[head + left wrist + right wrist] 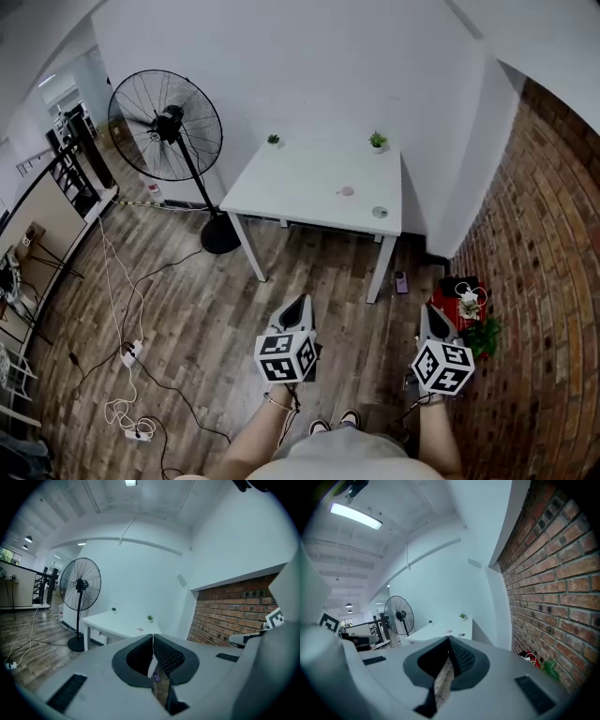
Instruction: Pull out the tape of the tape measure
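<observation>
left tongs [153, 636]: pressing together, empty, hovering over the wooden floor [206, 309].
right tongs [449, 639]: pressing together, empty, hovering near the brick wall [539, 281].
worktop [281, 183]: standing well ahead.
tape measure: lying there; pink item [346, 191] or round grey item [380, 212], cannot tell which.

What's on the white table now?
Two small potted plants at the back edge, a pink item, a round grey item near the front. Nothing is covered; both too small to identify.

White table [309, 183]; black fan [167, 127]; brown plank floor [187, 309]; red-brown brick wall [544, 281] right of the right claw [427, 311], whose cube [442, 366] bears black-and-white squares.
</observation>
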The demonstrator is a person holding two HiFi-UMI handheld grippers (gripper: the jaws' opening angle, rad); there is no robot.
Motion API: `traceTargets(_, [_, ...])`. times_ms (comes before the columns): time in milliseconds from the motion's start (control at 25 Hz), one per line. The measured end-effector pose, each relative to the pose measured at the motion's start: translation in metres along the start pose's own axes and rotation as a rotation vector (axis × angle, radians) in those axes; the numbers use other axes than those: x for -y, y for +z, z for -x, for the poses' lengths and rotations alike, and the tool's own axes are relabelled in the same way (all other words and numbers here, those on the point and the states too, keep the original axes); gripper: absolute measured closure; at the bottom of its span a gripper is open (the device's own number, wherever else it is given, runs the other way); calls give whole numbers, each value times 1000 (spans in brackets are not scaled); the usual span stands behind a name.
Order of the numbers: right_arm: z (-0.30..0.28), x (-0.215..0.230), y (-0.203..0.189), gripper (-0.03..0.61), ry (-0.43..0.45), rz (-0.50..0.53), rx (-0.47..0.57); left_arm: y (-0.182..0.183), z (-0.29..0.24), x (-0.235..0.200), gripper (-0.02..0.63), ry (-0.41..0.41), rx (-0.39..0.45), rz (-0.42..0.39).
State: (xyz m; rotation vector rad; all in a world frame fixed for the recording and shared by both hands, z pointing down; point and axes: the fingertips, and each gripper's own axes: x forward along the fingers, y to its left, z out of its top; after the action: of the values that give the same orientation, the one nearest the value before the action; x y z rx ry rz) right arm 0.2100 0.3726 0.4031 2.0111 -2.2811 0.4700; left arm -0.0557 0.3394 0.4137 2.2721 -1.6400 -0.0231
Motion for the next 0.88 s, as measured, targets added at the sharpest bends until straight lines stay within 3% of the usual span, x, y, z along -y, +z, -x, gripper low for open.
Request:
traceTargets(240, [1,3,4,575,-6,14,15,-5,-7,6,598,-33,-29,-2])
traceTargets(360, [0,0,5,493,13,12,16,-6,-7,8,598,-38,-35,-7])
traceTargets(480, [1,-1,5,488,8,17,15,-5,-7,6,586,-32,-33,-25])
traceTargets(880, [3,-9,6,392,-12,25,34,2,2,-16,380,24,29,-42])
